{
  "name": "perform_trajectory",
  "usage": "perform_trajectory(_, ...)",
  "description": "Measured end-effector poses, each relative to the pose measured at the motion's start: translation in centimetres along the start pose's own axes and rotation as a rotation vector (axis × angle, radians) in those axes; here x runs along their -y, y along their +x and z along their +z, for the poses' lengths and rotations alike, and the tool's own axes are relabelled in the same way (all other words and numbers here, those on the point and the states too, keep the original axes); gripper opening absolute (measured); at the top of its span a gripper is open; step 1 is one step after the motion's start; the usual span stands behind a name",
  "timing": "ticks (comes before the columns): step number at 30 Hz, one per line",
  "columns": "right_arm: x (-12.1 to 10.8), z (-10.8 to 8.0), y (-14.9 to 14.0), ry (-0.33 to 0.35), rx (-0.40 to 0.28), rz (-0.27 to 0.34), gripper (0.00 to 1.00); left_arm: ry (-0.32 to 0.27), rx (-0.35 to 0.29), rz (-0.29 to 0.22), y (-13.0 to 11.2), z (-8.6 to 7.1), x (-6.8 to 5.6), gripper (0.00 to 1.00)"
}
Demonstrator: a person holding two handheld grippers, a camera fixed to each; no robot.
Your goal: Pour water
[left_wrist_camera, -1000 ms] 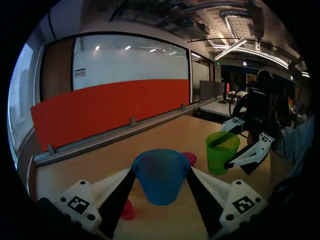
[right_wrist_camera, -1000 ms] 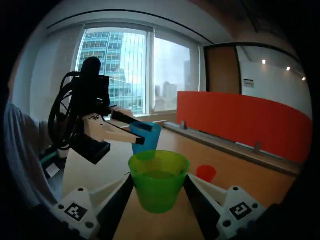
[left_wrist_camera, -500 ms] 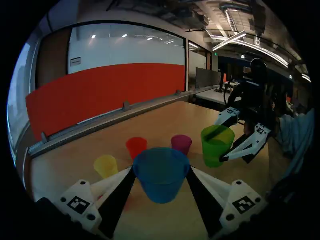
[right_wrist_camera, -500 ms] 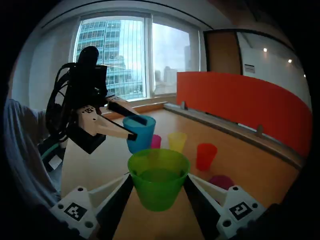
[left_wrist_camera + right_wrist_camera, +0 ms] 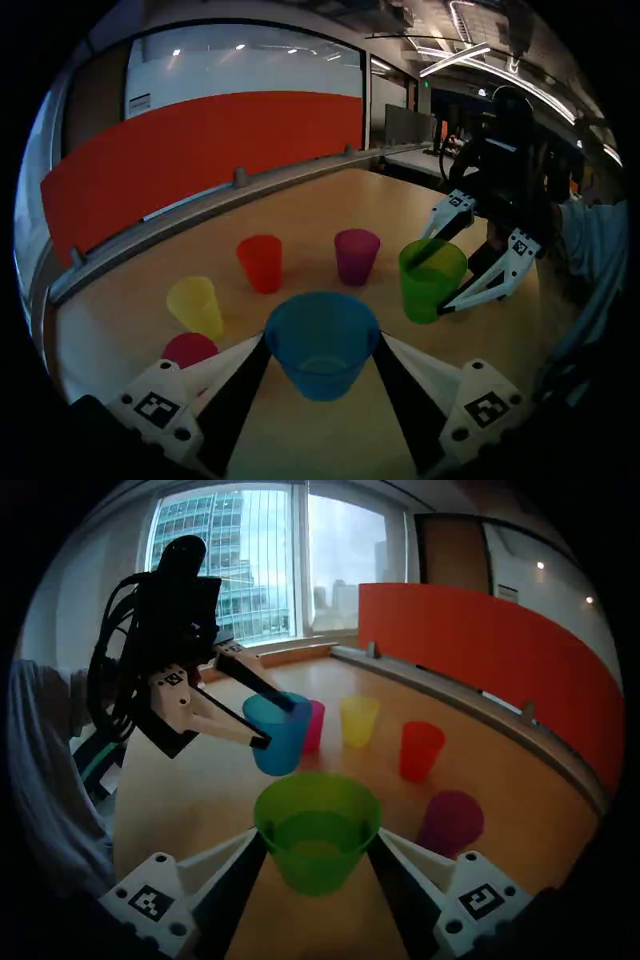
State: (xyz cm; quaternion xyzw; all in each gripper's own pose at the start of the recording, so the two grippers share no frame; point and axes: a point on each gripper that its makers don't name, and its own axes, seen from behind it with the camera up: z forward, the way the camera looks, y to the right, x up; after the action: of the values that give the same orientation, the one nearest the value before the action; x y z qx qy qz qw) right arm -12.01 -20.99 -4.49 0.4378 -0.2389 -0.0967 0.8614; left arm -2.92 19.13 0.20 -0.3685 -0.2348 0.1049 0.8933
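Observation:
My left gripper (image 5: 322, 352) is shut on a blue cup (image 5: 322, 342), held upright over the wooden table (image 5: 336, 200). In the right gripper view the same blue cup (image 5: 278, 734) sits between the left gripper's fingers (image 5: 240, 734) at centre left. A green cup (image 5: 318, 830) with some water in it is clamped upright in my right gripper (image 5: 318, 840). From the left gripper view that green cup (image 5: 430, 278) and the right gripper (image 5: 456, 268) appear to the right, a person's sleeve (image 5: 588, 240) behind them.
Four small cups stand on the table: yellow (image 5: 195, 306), red (image 5: 261, 262), purple (image 5: 356, 256) and magenta (image 5: 189, 350). An orange partition (image 5: 200, 152) and a metal rail (image 5: 200, 216) run along the far edge. Windows (image 5: 240, 568) lie behind the left gripper.
Both views have tilted downward, bringing the small cups on the table into sight. Both held cups have come lower toward the table and stay gripped.

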Motion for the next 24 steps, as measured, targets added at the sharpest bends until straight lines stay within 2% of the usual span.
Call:
perform_trajectory(12, 0.7, 1.3, -2.7, 0.013, 0.079, -0.009, 0.86, -0.026, 0.109, 0.022, -3.3, 1.4, -0.4, 0.88)
perform_trajectory(18, 0.7, 1.8, -3.3, 0.014, 0.101, -0.017, 0.87, -0.034, 0.155, 0.053, -4.6, 2.1, -0.6, 0.88)
perform_trajectory(24, 0.9, 2.3, -3.9, 0.015, 0.115, -0.037, 0.86, -0.032, 0.165, 0.078, -5.1, 2.7, -0.7, 0.88)
